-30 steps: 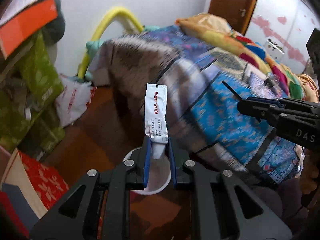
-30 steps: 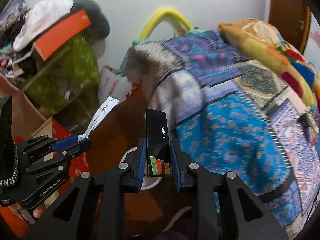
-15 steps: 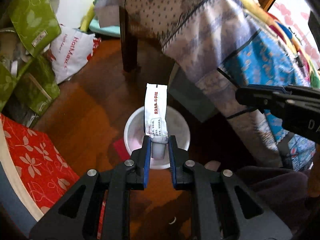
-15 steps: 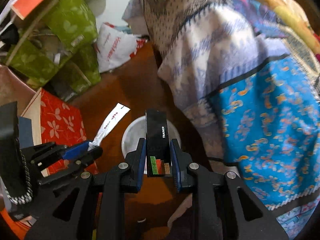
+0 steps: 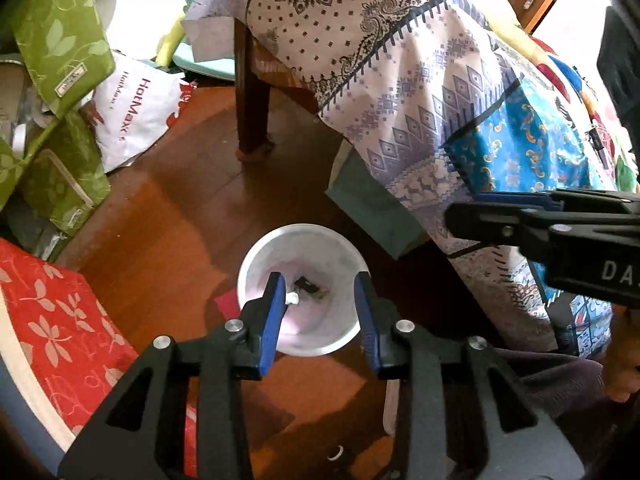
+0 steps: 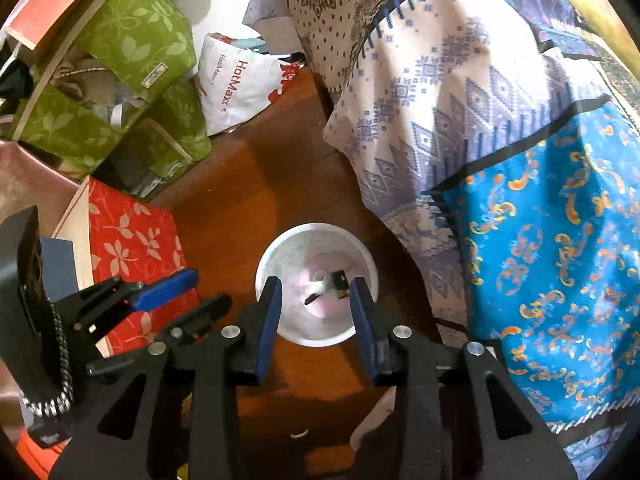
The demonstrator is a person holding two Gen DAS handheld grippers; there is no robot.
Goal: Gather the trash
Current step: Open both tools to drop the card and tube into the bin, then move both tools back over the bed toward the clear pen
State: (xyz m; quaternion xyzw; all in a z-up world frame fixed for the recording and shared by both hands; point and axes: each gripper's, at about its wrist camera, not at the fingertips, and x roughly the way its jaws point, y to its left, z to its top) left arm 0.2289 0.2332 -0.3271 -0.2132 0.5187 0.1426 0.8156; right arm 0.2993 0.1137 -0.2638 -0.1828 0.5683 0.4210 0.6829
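Both grippers hang over the white bin (image 5: 304, 240) on the wooden floor (image 5: 180, 216), pointing steeply down into it. The left gripper (image 5: 320, 308) has its blue-padded jaws spread apart, and they have just been opening; nothing sits between them now, only the bin's pale inside showing through the gap. The right gripper (image 6: 316, 308) stands the same way, jaws parted and just opened, with no thing pinched between the pads.

The trash lies at the bottom of the bin. From the left wrist view I see a small white scrap (image 5: 293, 299) just beside the left pad, and a dark piece (image 5: 307, 285) a little further in. From the right wrist view the dark packet (image 6: 340, 283) lies tilted near the right pad, with the white sachet (image 6: 319, 286) touching it on its left side. Both pieces are well below the fingertips, apart from the pads, inside the bin's rim.

The right gripper also shows in the left view, reaching in from the right edge (image 5: 540, 232), and the left one shows at the lower left of the right view (image 6: 168, 296). The bin stands just beside the draped patterned blanket (image 6: 460, 120), with a red floral box (image 6: 132, 248) on its other side and a white shopping bag (image 5: 132, 116) further back.
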